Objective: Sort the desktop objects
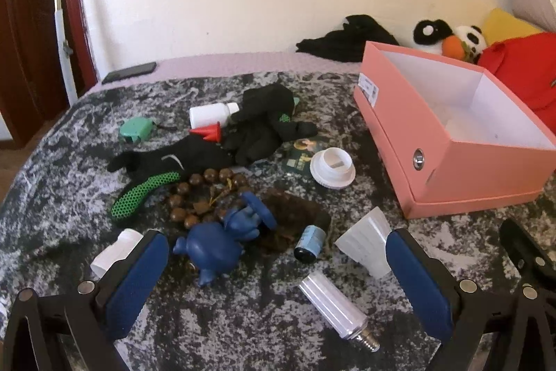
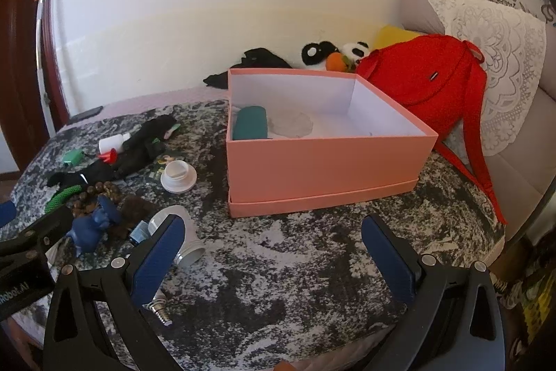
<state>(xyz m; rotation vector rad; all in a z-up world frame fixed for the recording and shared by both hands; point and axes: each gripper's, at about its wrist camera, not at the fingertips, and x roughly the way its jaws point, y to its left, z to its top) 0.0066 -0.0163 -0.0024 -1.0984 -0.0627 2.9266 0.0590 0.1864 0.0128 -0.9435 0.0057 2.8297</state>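
Plainly, I am only getting started; the pink box [image 2: 326, 162] is standing open on the mottled grey bedspread [image 2: 295, 266], and inside it I am seeing just a dark green case [image 2: 251, 127] lying against the left wall and a clear, roundish thing [image 2: 292, 124] beside it, too faint to name. My left claw [image 1: 276, 277] is hovering with its blue pads spread wide and gripping nothing; my right claw [image 2: 272, 258] is likewise gaping and empty over a bare patch in front of the box.

Most of the clutter is still lying outside, left of the box: the blue figurine [image 1: 222, 240] is sitting on its side between my left pads, touching the wooden bead string [image 1: 205, 193]; a small blue-labelled bottle [image 1: 310, 242] is resting just beside it; a frosted white lamp shade [image 1: 365, 242] and a tubular bulb with a screw base [image 1: 335, 310] are lying nearer me. Farther back, the black gloves with green mesh [image 1: 194, 155], a white pill bottle [image 1: 212, 113], a red cone piece [image 1: 208, 131], a green tape measure [image 1: 135, 129] and a white round lid [image 1: 333, 167] are waiting; a white cylinder [image 1: 114, 251] is peeking out behind my left pad. I am judging the sorting barely begun, with the figurine the likeliest next pick.
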